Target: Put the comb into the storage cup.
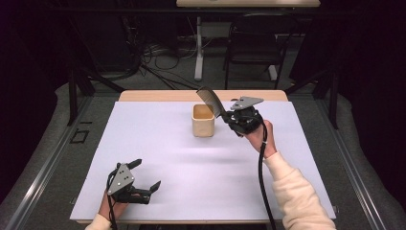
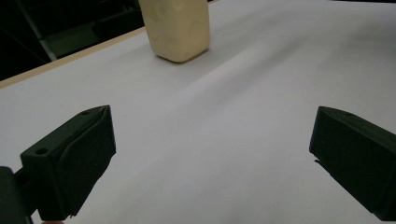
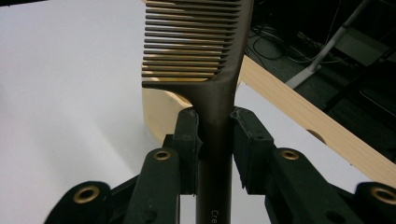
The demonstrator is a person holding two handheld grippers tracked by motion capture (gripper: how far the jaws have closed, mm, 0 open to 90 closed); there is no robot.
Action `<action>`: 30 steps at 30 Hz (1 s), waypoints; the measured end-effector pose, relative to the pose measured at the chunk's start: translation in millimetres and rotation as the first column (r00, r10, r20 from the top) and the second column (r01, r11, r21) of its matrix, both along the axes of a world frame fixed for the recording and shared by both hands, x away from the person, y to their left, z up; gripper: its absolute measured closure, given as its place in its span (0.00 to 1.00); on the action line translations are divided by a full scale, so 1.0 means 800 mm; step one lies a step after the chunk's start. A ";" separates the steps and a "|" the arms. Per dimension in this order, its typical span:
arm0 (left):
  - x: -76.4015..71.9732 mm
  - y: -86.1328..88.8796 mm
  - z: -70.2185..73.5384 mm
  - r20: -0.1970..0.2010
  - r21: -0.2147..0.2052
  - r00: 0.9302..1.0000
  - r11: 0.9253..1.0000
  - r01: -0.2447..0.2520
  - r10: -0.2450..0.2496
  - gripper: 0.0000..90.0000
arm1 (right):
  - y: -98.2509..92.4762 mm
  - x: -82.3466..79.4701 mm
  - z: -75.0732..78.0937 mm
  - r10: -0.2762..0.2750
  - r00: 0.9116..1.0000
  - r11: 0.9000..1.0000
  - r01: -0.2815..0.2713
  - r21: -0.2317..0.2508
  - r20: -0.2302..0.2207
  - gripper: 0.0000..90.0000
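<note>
High view first: my right tongs (image 1: 229,116) are clamped on the handle of a dark brown plastic comb (image 1: 210,101), teeth end tilted up and away over the rim of the cream-coloured square cup (image 1: 203,120) standing on the white sheet of the surface (image 1: 158,158). In the right gripper view the two pads pinch the comb's (image 3: 212,79) narrow handle from either side, just below where the teeth start, and the cup's pale rim (image 3: 161,109) sits right behind it.

My left tongs (image 1: 143,177) rest near my edge of the surface, jaws wide apart and nothing between them; from the left gripper view I see the cup (image 2: 177,28) well off ahead across bare white sheet.

As I judge it, the job is dropping the comb into that cup. To do it well, I want the comb swung upright so one end points straight down over the opening, centred away from the walls, then lowered before I let go. A light cup like this could tip if the comb catches the rim, so no sideways push.

Around me: a wooden edge (image 1: 143,96) shows beyond the white sheet, then grey floor, tangled cables (image 1: 153,57), a black chair (image 1: 253,43) and a white desk leg (image 1: 198,48) in a dark room.
</note>
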State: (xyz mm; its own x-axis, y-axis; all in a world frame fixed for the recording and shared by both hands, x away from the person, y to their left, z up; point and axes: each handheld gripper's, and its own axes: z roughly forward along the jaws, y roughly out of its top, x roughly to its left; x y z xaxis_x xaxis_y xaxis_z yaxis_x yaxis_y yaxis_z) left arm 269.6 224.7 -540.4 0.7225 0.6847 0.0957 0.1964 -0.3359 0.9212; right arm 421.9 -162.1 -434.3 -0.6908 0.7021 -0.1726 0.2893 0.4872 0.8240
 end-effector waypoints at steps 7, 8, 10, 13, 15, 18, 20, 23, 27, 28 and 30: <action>0.000 0.000 0.000 0.000 0.000 1.000 1.000 0.000 0.000 0.00 | 0.007 0.005 0.006 -0.001 1.000 1.000 0.001 0.013 0.009 0.80; 0.000 0.000 0.000 -0.002 -0.001 1.000 1.000 -0.001 0.001 0.00 | 0.008 0.006 0.008 -0.002 1.000 1.000 0.002 0.012 0.013 0.80; 0.000 0.000 0.000 -0.002 -0.002 1.000 1.000 -0.001 0.001 0.00 | 0.009 0.008 0.011 -0.002 1.000 1.000 0.001 0.014 0.019 0.80; 0.000 -0.001 0.000 -0.002 -0.005 1.000 1.000 -0.001 0.001 0.00 | 0.010 0.010 0.016 0.001 1.000 1.000 -0.001 0.020 0.027 0.80; 0.000 0.000 0.000 -0.001 -0.003 1.000 1.000 -0.001 0.001 0.00 | 0.011 0.011 0.020 0.001 0.999 1.000 -0.002 0.026 0.032 0.80; 0.000 -0.001 0.000 -0.002 0.001 1.000 1.000 -0.002 0.002 0.00 | 0.013 0.013 0.024 0.003 0.999 1.000 -0.004 0.025 0.033 0.80; 0.000 -0.001 0.000 -0.003 0.001 1.000 1.000 -0.002 0.002 0.00 | 0.016 0.014 0.026 0.006 0.999 1.000 -0.007 0.020 0.034 0.80; 0.000 0.000 0.000 -0.003 -0.002 1.000 1.000 -0.003 0.003 0.00 | 0.019 0.016 0.028 0.009 0.999 1.000 -0.010 0.016 0.034 0.80; 0.000 0.000 0.000 0.001 -0.002 1.000 1.000 -0.002 0.002 0.00 | 0.023 0.017 0.029 0.011 0.999 1.000 -0.011 0.012 0.040 0.80; 0.000 0.000 0.000 0.000 -0.004 1.000 1.000 -0.005 0.005 0.00 | 0.024 0.018 0.029 0.012 0.999 1.000 -0.012 0.014 0.042 0.80; 0.000 0.000 0.000 -0.001 -0.003 1.000 1.000 -0.005 0.005 0.00 | 0.025 0.019 0.029 0.013 0.999 1.000 -0.014 0.018 0.045 0.80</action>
State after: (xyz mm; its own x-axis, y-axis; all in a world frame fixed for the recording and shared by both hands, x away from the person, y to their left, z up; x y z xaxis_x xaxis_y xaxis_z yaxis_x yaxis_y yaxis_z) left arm 269.8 224.6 -540.5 0.7194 0.6884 0.0928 0.1991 -0.3324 0.9219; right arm 437.2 -142.3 -411.1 -0.6919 0.6963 -0.1908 0.2457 0.4757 0.8446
